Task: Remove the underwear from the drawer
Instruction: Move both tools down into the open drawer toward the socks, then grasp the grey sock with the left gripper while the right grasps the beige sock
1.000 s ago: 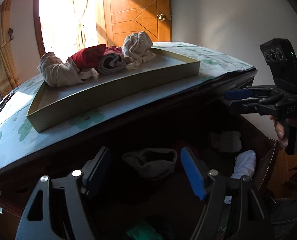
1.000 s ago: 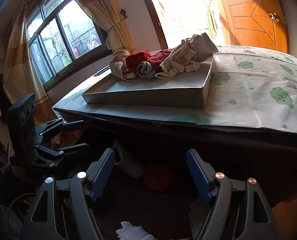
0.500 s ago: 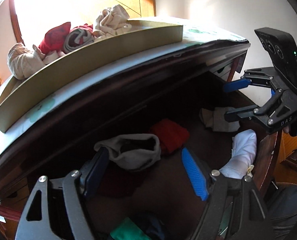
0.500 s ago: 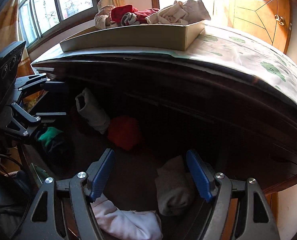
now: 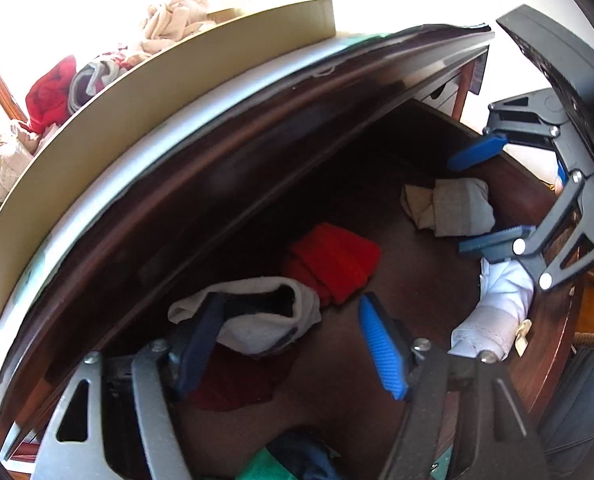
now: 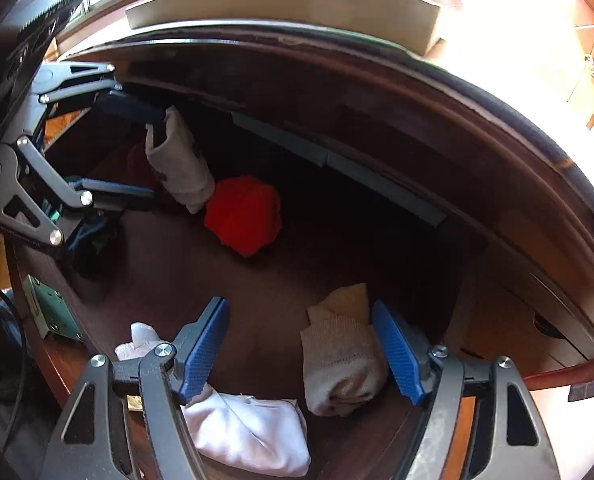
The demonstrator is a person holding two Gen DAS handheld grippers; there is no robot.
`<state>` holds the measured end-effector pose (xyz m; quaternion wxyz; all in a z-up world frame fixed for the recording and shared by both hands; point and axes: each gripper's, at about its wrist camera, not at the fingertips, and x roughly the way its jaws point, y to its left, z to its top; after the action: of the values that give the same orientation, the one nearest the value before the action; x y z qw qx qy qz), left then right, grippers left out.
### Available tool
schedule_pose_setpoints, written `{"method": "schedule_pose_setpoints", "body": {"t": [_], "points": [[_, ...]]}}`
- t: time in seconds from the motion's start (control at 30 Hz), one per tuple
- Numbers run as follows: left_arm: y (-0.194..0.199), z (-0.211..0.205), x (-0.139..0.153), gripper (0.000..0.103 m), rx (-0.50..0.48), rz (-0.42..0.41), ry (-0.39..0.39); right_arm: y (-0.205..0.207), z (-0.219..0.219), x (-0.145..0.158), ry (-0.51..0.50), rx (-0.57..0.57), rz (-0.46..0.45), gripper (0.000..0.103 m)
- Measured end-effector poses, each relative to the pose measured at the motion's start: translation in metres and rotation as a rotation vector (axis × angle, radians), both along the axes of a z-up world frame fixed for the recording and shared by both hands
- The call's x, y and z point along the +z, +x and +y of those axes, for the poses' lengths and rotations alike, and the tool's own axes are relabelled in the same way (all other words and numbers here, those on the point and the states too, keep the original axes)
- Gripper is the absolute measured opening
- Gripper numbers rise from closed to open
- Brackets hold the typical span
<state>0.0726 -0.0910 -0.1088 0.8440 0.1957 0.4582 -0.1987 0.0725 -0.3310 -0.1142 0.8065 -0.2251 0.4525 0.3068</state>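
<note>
The open dark wooden drawer [image 5: 417, 280] holds several rolled underwear. My left gripper [image 5: 289, 346] is low over a grey-white roll [image 5: 257, 320]; its jaws are closing with the roll between them. The left pad overlaps the roll's end and the right pad stands apart from it. In the right wrist view the left gripper [image 6: 137, 150] straddles the same roll [image 6: 177, 160]. My right gripper [image 6: 301, 350] is open over the drawer's right end, a beige roll [image 6: 341, 360] against its right finger and a white piece [image 6: 249, 432] below. A red roll [image 6: 243, 216] lies mid-drawer.
On the dresser top above the drawer sits a cardboard tray [image 5: 177, 80] with a heap of underwear [image 5: 53, 96]. A dark red cloth [image 5: 237, 384] and a green-blue cloth [image 5: 281, 464] lie under my left gripper. The dresser's edge [image 6: 457, 92] overhangs the drawer's back.
Both grippers have sunk and tipped down into the drawer. The left jaws have narrowed around the grey-white roll. The right gripper has come down over the beige roll, jaws unchanged.
</note>
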Motion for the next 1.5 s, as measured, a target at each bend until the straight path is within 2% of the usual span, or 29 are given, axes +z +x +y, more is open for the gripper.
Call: {"method": "schedule_pose_setpoints", "body": {"t": [0.03, 0.1, 0.17, 0.27, 0.37, 0.47, 0.63, 0.83, 0.97, 1.2, 1.3, 1.4, 1.5], "points": [[0.002, 0.000, -0.001, 0.060, 0.005, 0.007, 0.007, 0.000, 0.002, -0.002, -0.016, 0.007, 0.008, 0.076], [0.004, 0.001, -0.004, 0.046, 0.014, 0.013, 0.026, 0.000, 0.006, -0.005, -0.050, 0.017, 0.008, 0.076], [0.004, 0.002, -0.008, 0.040, 0.022, 0.029, 0.033, -0.001, 0.010, -0.009, -0.093, 0.028, 0.008, 0.076], [0.005, 0.005, -0.017, 0.024, 0.029, 0.056, 0.044, -0.002, 0.014, -0.013, -0.129, 0.036, 0.007, 0.076], [0.004, 0.011, -0.017, 0.015, 0.036, 0.068, 0.020, 0.000, 0.016, -0.018, -0.161, 0.035, 0.025, 0.076], [0.001, 0.016, -0.015, 0.010, 0.037, 0.070, 0.004, 0.003, 0.024, -0.023, -0.182, 0.034, 0.047, 0.076], [-0.010, 0.028, -0.008, 0.008, 0.054, 0.058, -0.051, 0.010, 0.025, -0.032, -0.210, 0.026, 0.089, 0.076], [-0.024, 0.055, -0.001, 0.008, 0.088, 0.041, -0.127, 0.011, 0.035, -0.040, -0.260, 0.045, 0.091, 0.076], [-0.029, 0.067, 0.004, 0.008, 0.122, 0.035, -0.171, 0.014, 0.032, -0.045, -0.251, 0.047, 0.087, 0.069], [-0.028, 0.071, 0.009, 0.008, 0.129, 0.022, -0.205, 0.012, 0.045, -0.058, -0.369, 0.064, 0.066, 0.066], [-0.030, 0.080, 0.012, 0.008, 0.137, 0.020, -0.223, 0.011, 0.049, -0.064, -0.385, 0.061, 0.049, 0.061], [-0.029, 0.079, 0.008, 0.008, 0.143, 0.018, -0.238, 0.011, 0.049, -0.067, -0.407, 0.055, 0.010, 0.050], [-0.030, 0.079, 0.007, 0.008, 0.150, 0.014, -0.243, 0.015, 0.044, -0.067, -0.383, 0.039, -0.013, 0.040]]}}
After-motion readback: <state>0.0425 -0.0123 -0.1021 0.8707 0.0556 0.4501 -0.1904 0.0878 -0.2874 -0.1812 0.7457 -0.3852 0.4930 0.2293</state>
